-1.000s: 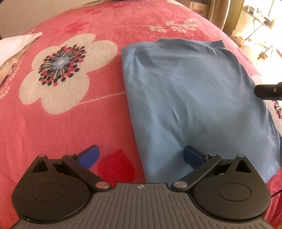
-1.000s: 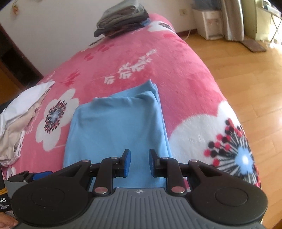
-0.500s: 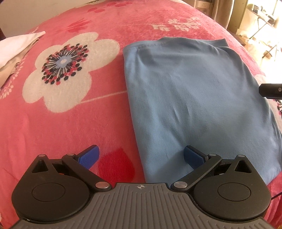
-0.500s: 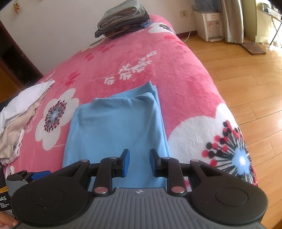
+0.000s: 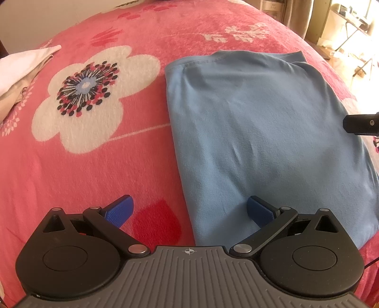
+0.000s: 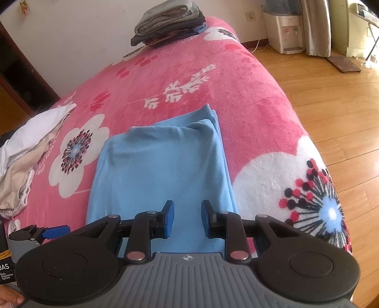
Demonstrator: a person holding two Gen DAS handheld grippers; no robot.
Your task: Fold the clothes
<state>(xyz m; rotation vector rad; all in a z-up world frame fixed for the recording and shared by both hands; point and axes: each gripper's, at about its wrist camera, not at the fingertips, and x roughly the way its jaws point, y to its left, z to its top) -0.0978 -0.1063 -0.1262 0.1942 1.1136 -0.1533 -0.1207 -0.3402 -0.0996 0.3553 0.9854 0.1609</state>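
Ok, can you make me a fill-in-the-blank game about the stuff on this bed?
1. The folded cloth lying on the bed is coloured ____.
2. The blanket under it is pink with big white ____ printed on it.
3. The stack of folded clothes sits at the ____ end of the bed.
4. The left gripper has its jaws wide ____.

Missing words: blue; flowers; far; open

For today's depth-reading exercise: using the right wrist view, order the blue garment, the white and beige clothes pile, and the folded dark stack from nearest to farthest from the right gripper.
1. Blue garment, directly beneath the right gripper.
2. White and beige clothes pile, left edge.
3. Folded dark stack, far end of the bed.
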